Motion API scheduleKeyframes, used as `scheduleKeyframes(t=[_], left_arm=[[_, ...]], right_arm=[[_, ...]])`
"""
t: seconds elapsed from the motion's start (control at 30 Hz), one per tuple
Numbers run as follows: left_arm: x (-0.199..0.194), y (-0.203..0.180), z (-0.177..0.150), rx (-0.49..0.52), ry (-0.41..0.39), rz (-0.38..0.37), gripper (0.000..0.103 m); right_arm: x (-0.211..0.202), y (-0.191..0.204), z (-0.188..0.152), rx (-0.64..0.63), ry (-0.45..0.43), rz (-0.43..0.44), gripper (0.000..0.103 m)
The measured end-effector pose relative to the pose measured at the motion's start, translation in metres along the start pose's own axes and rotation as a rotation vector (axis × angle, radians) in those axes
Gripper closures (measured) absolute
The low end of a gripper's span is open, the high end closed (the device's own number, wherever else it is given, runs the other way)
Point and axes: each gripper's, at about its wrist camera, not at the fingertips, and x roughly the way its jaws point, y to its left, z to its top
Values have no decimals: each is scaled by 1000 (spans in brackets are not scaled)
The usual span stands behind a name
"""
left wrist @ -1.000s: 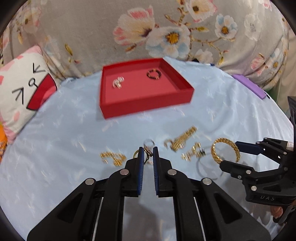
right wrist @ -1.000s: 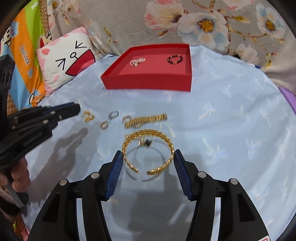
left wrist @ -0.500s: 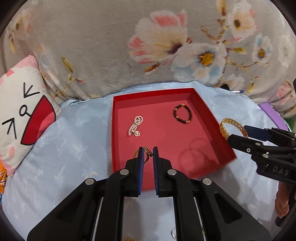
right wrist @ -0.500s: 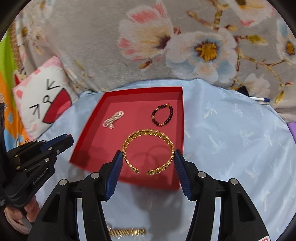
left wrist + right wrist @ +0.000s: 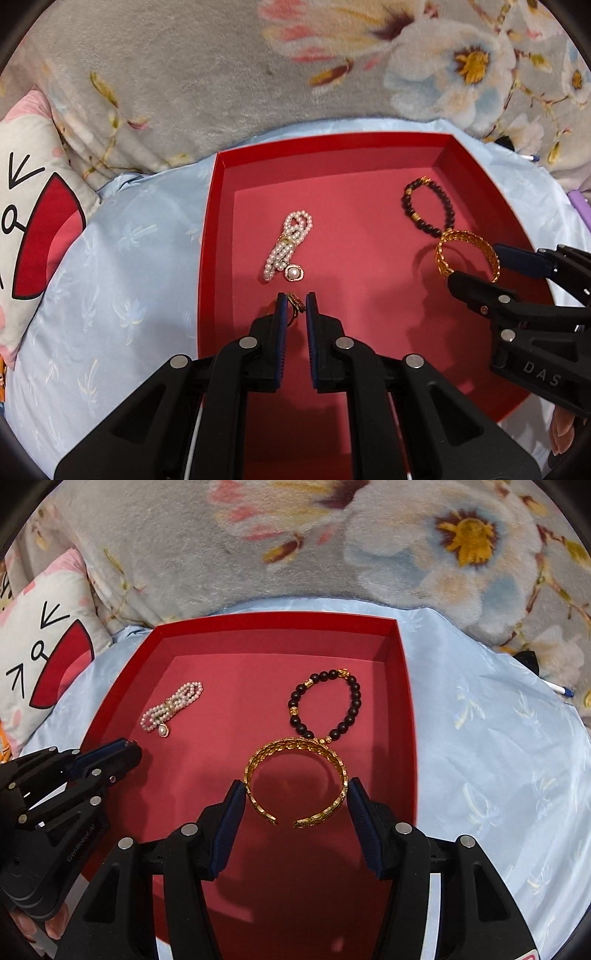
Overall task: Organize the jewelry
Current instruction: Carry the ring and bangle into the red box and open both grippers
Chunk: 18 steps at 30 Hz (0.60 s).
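A red tray [image 5: 221, 162] [image 5: 402, 686] lies on the light blue cloth. In it are a pearl bracelet [image 5: 289, 244] [image 5: 171, 707] and a dark bead bracelet [image 5: 428, 206] [image 5: 325, 705]. My left gripper [image 5: 293, 306] is shut on a small gold ring [image 5: 295, 301] and holds it over the tray's near left part; it also shows in the right wrist view [image 5: 122, 751]. My right gripper [image 5: 295, 799] is shut on a gold cuff bangle [image 5: 295, 775] and holds it over the tray, just before the bead bracelet; both show in the left wrist view, bangle [image 5: 467, 254].
A grey floral blanket [image 5: 295, 66] rises behind the tray. A cat-face pillow [image 5: 33, 221] lies at the left. A pen [image 5: 557, 690] lies on the cloth at the far right. A purple object [image 5: 581, 199] shows at the right edge.
Both grippers have moved forward from the loose jewelry on the cloth to over the tray, each still holding its piece. The tray now fills the views.
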Motion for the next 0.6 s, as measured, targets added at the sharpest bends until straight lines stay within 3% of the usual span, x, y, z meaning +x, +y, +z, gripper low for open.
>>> scheduleKeyframes(t=[0.13,0.3,0.5,0.6], left_arm=[[4,4,0,-23,-7,18,78],[3,9,0,-37,-27,28,71],[-14,12,0,-44,-59,24,70],[-32,14,-5,-47,-80,11,63]], right_arm=[[1,2,-1,-19,-21,-28,47],[-3,-4,0,-13,-39,-28,47],[-23,-8,-2,-2,-82,-19,47],[-39,-8,-9,-5,-94,-13,47]])
